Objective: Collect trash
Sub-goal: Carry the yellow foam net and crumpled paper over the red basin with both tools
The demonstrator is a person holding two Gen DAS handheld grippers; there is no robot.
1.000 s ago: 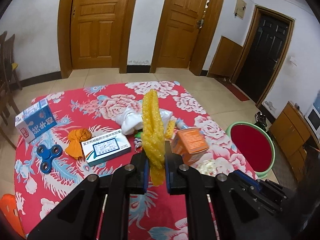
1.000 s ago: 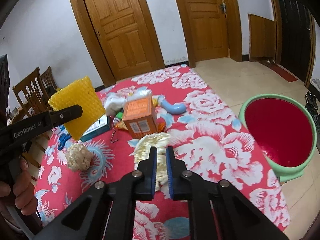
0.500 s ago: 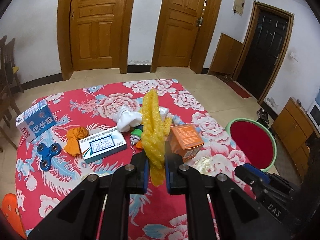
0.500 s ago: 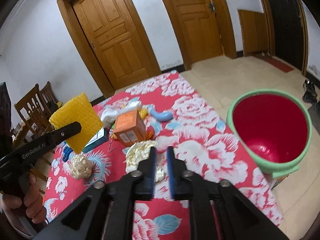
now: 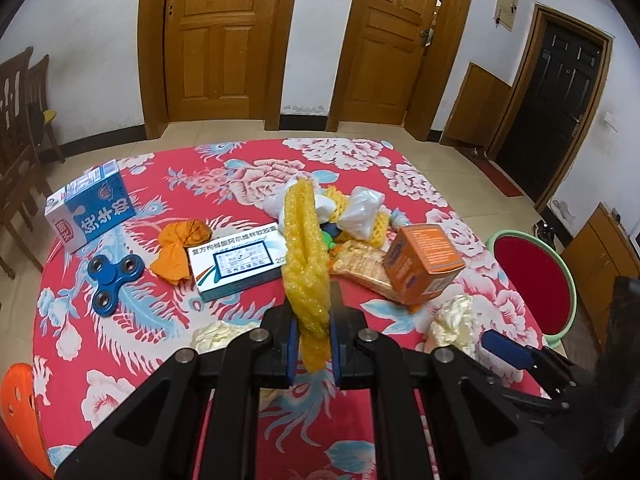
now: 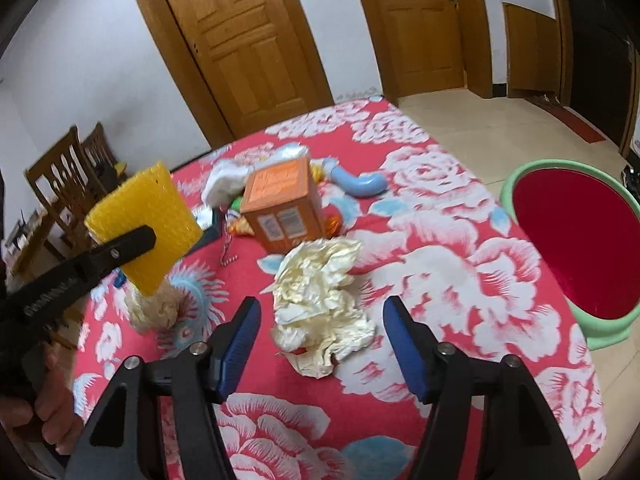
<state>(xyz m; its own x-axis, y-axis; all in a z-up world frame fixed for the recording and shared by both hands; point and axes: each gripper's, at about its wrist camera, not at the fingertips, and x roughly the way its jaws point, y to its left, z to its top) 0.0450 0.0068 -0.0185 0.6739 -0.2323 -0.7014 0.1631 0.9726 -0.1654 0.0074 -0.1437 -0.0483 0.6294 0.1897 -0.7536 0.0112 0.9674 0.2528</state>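
Note:
My left gripper (image 5: 310,320) is shut on a yellow bubble-wrap sheet (image 5: 304,248) that stands up between its pads above the red flowered tablecloth (image 5: 360,160). The right wrist view shows the same sheet (image 6: 148,204) at the left. My right gripper (image 6: 322,304) hangs low over the table with its jaws opening. A crumpled cream paper (image 6: 320,300) lies between its blue pads (image 6: 240,332), which do not touch it. That paper (image 5: 456,320) sits beside the right gripper's blue pad in the left wrist view. A green basin with a red inside (image 6: 516,176) stands on the floor to the right.
An orange box (image 6: 280,208), a white medicine box (image 5: 236,260), a blue carton (image 5: 92,208), a fidget spinner (image 5: 112,280), an orange cloth (image 5: 180,248) and plastic bags (image 5: 364,212) lie on the table. A second crumpled ball (image 6: 154,304) lies left. Chairs (image 6: 72,176) stand behind.
My right gripper's jaws went from shut to wide apart and came down over the crumpled cream paper. My left gripper sank slightly with the yellow sheet still in it.

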